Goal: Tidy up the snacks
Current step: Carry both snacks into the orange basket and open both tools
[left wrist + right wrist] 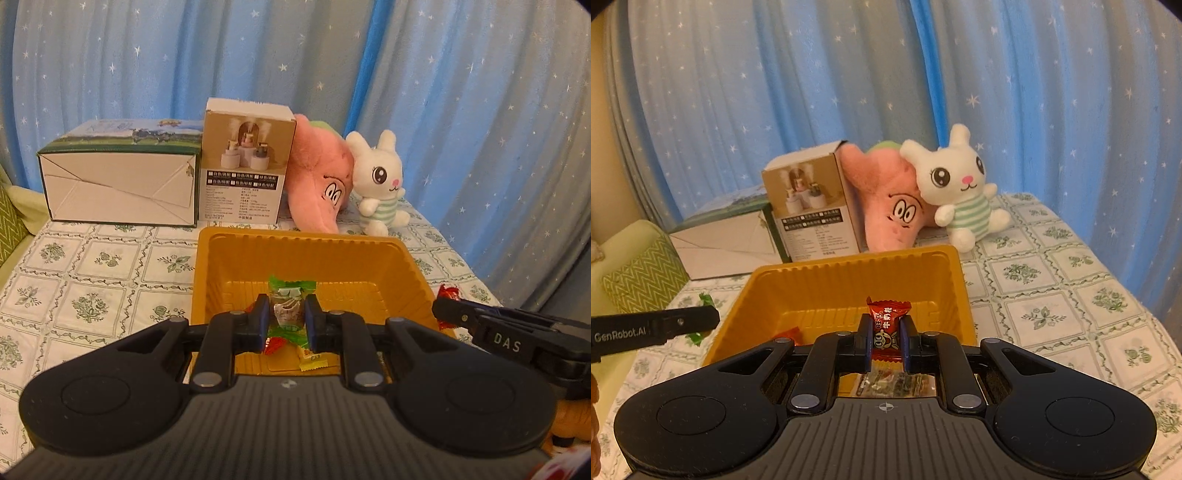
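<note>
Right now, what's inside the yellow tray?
A few wrapped candies lie on the yellow tray's floor: a red one and a yellow one show. Both grippers and their held candies cover the rest.

Both views are lit softly and evenly, with a warm yellowish cast. Daylight is filtered through the blue curtain (461,110), which glows brightest along one fold. Only faint shadows are thrown beneath the boxes (122,173) and the soft toys (960,184). No hard glare is seen; a dull sheen is carried by the orange tray (857,273). Straight lines are bowed by the fisheye lens, and the corners are darkened. Fine print is rendered slightly soft.
</note>
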Demonstrator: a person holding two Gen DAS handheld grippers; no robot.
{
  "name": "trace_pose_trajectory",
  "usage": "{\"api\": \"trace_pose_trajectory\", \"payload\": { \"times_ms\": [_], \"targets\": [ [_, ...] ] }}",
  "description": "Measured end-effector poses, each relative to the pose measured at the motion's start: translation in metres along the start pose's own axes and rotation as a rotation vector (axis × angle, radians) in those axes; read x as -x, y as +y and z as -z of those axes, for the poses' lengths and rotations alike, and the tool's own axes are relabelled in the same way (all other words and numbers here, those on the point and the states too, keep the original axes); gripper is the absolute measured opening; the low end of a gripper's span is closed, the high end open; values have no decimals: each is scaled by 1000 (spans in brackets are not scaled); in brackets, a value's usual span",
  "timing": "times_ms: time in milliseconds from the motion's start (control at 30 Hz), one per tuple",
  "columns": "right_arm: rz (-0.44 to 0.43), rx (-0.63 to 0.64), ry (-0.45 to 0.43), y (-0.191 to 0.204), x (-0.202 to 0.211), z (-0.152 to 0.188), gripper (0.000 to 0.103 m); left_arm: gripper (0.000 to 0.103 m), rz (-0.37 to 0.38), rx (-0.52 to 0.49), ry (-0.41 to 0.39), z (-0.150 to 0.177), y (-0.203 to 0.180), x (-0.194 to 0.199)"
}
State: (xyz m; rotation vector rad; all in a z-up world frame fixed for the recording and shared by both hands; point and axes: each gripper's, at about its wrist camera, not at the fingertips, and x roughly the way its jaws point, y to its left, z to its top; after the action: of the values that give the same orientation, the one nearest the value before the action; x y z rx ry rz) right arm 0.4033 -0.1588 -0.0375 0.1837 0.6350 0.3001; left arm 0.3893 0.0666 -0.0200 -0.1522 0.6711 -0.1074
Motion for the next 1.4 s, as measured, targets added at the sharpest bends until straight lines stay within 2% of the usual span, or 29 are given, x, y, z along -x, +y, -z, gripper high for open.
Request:
{"api": "trace_pose_trajectory", "payload": {
  "times_ms": [300, 667, 733, 767, 800, 1400],
  "targets": [
    [-6, 14, 42, 3, -31, 0, 15, 18, -4, -13, 41, 5, 4, -21],
    [-17, 5, 54, 2, -36, 0, 15, 19, -34, -22, 79, 7, 4, -37],
    [-20, 5, 55, 2, -36, 0, 15, 30, -43, -16, 79, 8, 6, -38],
    [-21, 5, 55, 2, -36, 0, 15, 40, -49, -16, 75, 8, 7, -38],
    [-22, 4, 55, 2, -35, 0, 15, 44, -55, -19, 70, 8, 7, -37],
    [-37, 6, 54, 8, -36, -1, 15, 44, -57, -51, 74, 9, 7, -33]
  ]
}}
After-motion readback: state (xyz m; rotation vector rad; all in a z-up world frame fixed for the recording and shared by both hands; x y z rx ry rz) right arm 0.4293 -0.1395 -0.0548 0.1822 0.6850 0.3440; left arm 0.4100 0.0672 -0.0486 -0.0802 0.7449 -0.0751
